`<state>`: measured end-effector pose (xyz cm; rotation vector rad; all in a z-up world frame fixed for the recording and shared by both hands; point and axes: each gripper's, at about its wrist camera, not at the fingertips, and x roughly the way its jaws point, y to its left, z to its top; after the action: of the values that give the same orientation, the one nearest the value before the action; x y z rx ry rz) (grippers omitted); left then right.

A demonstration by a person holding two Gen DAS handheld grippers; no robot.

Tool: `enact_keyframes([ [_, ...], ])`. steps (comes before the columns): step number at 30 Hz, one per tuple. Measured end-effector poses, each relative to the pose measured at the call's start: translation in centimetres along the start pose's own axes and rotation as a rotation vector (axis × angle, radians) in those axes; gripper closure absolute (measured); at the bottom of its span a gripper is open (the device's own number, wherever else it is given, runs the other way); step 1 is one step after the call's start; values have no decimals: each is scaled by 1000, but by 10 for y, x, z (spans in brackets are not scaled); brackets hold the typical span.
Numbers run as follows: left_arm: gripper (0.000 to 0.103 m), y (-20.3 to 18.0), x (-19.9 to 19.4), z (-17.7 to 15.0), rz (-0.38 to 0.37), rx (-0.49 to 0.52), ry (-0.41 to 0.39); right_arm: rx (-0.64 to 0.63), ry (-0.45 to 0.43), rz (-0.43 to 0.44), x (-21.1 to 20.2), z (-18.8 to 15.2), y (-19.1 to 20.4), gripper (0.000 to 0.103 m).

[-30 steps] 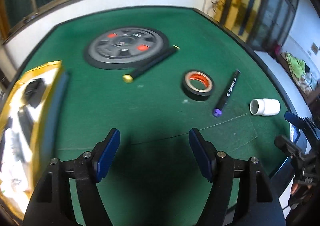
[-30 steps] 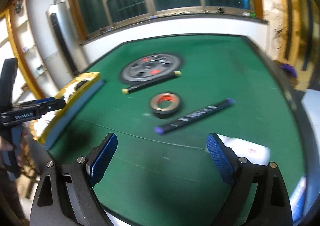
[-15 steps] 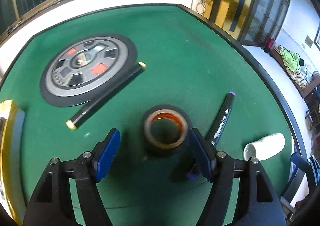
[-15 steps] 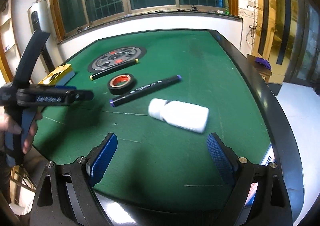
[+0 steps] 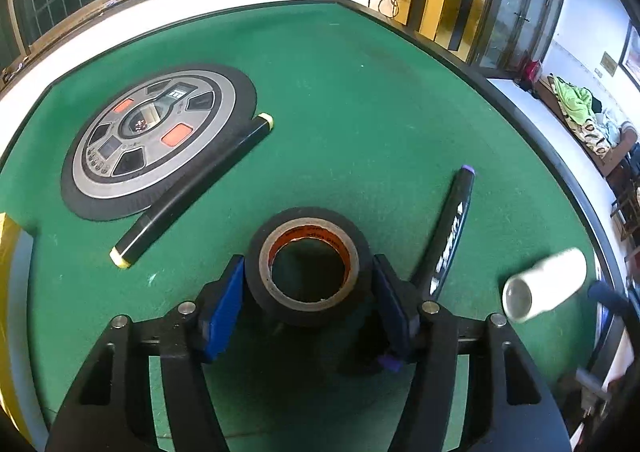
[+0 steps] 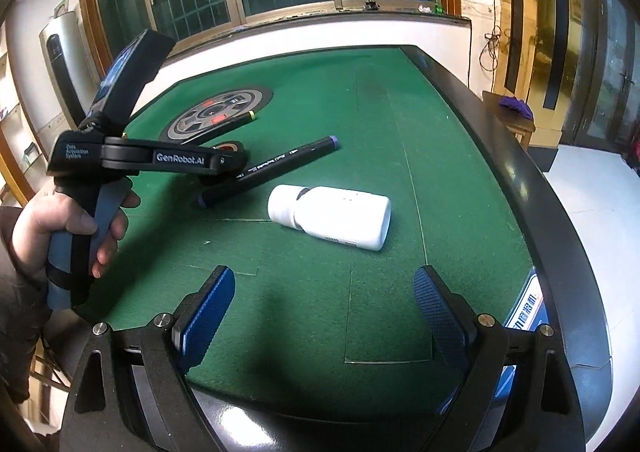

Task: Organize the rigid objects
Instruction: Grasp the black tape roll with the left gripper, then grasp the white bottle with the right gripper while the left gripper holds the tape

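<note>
On the green tabletop (image 5: 360,100), near its front edge, the left gripper (image 5: 308,292) has its blue fingers (image 5: 224,300) closed against a black tape roll (image 5: 308,264). Right of it lie a marker (image 5: 452,236) and a white bottle (image 6: 332,216). The right gripper (image 6: 324,312) hangs spread wide, holding nothing.

- The table (image 5: 360,92) has a green felt top and a dark raised rim.
- A roll of black tape (image 5: 307,266) lies flat on the felt, between the left gripper's (image 5: 308,308) fingers.
- A black marker with purple ends (image 5: 450,236) lies just right of this gripper.
- A white bottle (image 6: 332,216) lies on its side, ahead of the right gripper (image 6: 324,312).
- A round grey disc (image 5: 156,140) lies far ahead to the left; a black marker with yellow ends (image 5: 192,190) touches its edge.
</note>
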<state>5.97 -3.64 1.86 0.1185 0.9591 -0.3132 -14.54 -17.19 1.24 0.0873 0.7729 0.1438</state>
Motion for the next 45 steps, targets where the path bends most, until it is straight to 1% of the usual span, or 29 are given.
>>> enact_keyframes([
  [5,42,11,-21,-28,-9,-16,-7,6,9,2,4,2,-1,15],
  [9,42,18,-40,-55,3,-44,-27,3,13,-2,7,5,-1,15],
  [12,42,21,-49,-69,8,-62,-37,8,15,-10,10,10,-4,15],
  [17,42,24,-49,-68,2,-66,-37,93,45,-9,24,20,-8,15],
  [19,42,25,-49,-69,1,-66,-41,129,39,-36,27,22,-5,15],
  [22,42,28,-49,-71,-5,-70,-46,138,27,-88,30,27,6,15],
  [27,42,29,-50,-74,-10,-75,-51,133,59,-178,44,34,18,15],
  [28,42,30,-50,-74,-11,-78,-52,139,69,-182,46,35,17,15],
  [31,42,32,-52,-74,-22,-92,-57,167,66,-171,44,36,11,15],
  [35,42,35,-54,-75,-33,-127,-64,182,86,-151,46,34,6,17],
  [36,42,35,-54,-76,-36,-131,-65,179,83,-152,46,34,6,23],
  [41,42,39,-63,-76,-32,-149,-88,134,78,-120,43,32,16,24],
  [43,42,42,-67,-76,-28,-158,-99,120,59,-89,42,32,21,24],
  [45,42,45,-71,-75,-24,-166,-109,106,37,-78,39,31,27,24],
])
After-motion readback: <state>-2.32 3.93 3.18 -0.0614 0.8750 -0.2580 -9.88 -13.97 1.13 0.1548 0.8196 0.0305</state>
